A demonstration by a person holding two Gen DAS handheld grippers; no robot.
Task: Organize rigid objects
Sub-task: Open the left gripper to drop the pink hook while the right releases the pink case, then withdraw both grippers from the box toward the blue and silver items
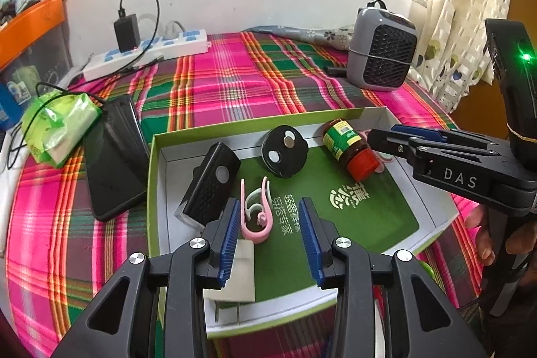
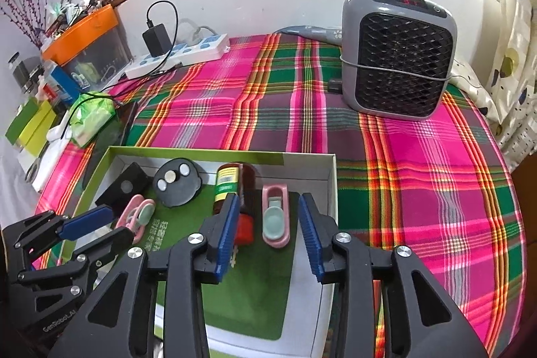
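Note:
A shallow green-rimmed box lies on the plaid cloth. It holds a black sensor block, a black round disc, a brown jar with a red cap on its side, a white plug and two pink clips. My left gripper stands open around one pink clip. My right gripper is open above the other pink clip, beside the jar.
A grey heater stands at the back right. A power strip with a black adapter lies at the back left. A black phone and a green tissue pack lie left of the box.

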